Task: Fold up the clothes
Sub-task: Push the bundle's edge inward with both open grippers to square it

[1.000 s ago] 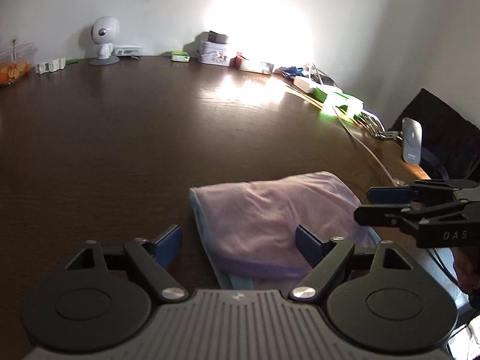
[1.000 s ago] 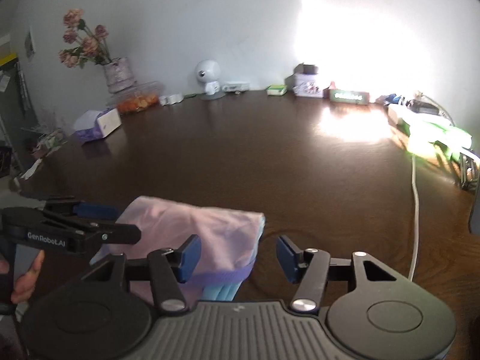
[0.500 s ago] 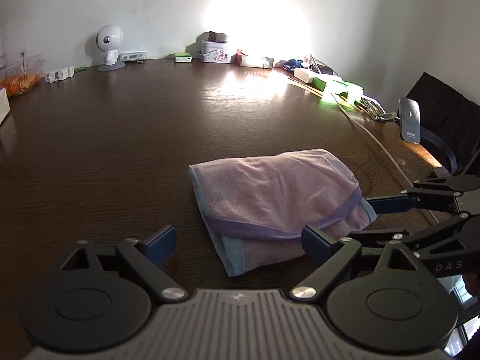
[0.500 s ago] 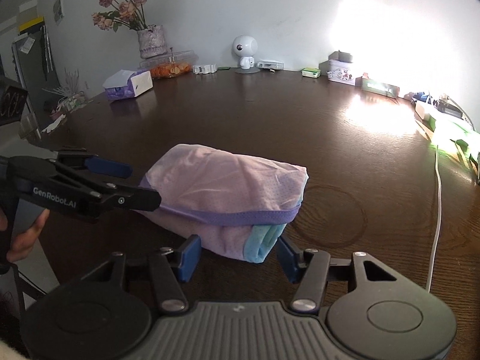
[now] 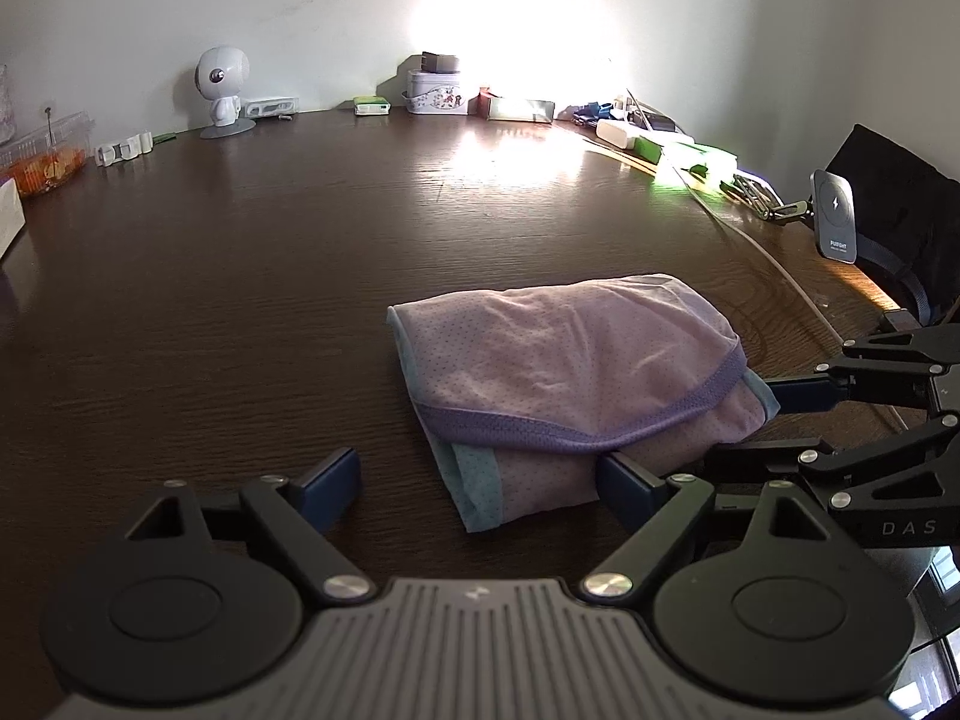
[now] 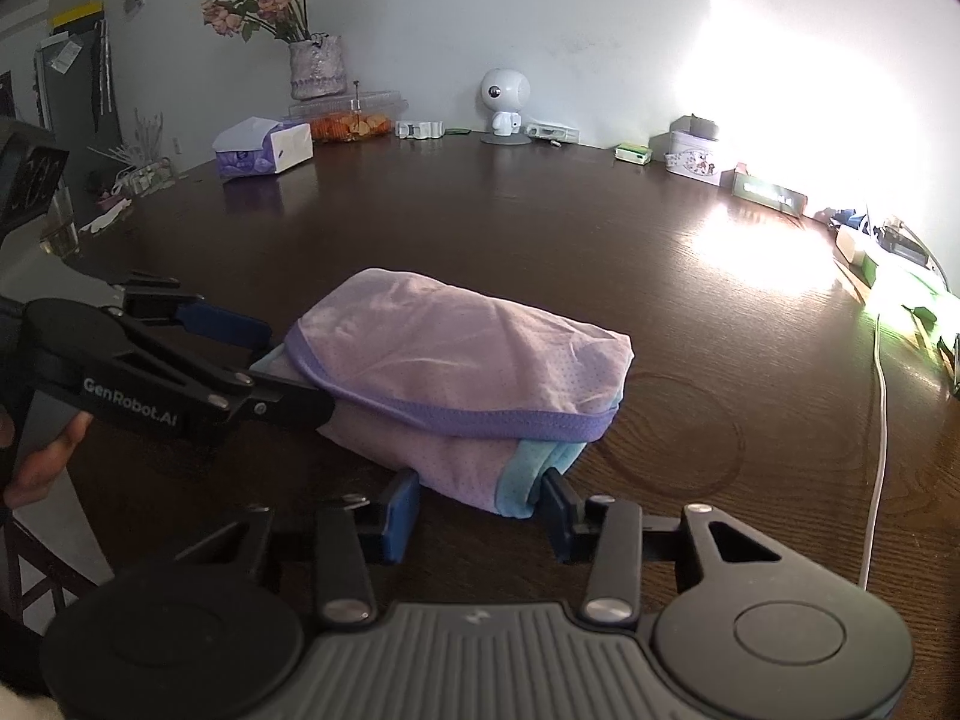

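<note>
A folded lilac garment with a purple band and teal trim is being framed just ahead of the left gripper, whose jaws are being held wide apart and are closing slightly; its near corner is lying between the fingers, apart from the left one. The right gripper is being held at the garment's right end. Everything is being carried by a dark wooden table.

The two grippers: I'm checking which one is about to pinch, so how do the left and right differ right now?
The left gripper stands wide with only the folded lilac garment's corner between its fingers; the right gripper is narrower and closing, straddling the teal-trimmed edge. Both point down at the near side of the same garment on the dark wooden table.
</note>
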Demonstrator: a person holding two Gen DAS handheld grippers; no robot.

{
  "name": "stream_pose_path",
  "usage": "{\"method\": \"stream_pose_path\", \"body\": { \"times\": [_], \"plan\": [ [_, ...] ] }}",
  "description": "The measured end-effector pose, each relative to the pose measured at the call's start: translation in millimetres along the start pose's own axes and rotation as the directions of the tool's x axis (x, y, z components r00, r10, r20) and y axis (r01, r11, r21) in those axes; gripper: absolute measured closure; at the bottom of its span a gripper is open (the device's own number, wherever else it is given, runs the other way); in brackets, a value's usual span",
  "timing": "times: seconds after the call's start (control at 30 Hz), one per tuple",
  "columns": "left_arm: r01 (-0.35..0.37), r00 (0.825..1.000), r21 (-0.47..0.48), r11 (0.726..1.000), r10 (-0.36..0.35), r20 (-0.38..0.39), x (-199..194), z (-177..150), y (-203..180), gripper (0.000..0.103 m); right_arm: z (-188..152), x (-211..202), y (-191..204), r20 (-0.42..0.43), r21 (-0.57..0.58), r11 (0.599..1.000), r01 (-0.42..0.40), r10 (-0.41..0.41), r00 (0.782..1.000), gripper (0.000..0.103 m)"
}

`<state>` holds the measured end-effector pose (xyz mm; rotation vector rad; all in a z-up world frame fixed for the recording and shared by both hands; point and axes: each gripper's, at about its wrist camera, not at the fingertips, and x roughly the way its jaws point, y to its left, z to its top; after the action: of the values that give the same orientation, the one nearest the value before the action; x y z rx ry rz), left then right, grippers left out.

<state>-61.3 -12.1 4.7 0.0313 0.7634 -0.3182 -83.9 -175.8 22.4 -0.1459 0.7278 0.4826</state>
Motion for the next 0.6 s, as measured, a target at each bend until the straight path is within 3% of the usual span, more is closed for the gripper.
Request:
{"method": "stream_pose_path", "body": {
  "times": [0.2,0.6],
  "plan": [
    [-0.015,1.0,0.022,1.0,0.015,-0.003,1,-1,-3,0.015,0,1,3,-0.003,-0.01,1.0,0.009,-0.009,1.0,0.062],
    [-0.07,0.997,0.051,0.996,0.07,-0.009,6,-5,-10,0.004,-3,1,4,0.013,0.003,0.999,0.032,-0.032,0.999,0.061]
  ]
}}
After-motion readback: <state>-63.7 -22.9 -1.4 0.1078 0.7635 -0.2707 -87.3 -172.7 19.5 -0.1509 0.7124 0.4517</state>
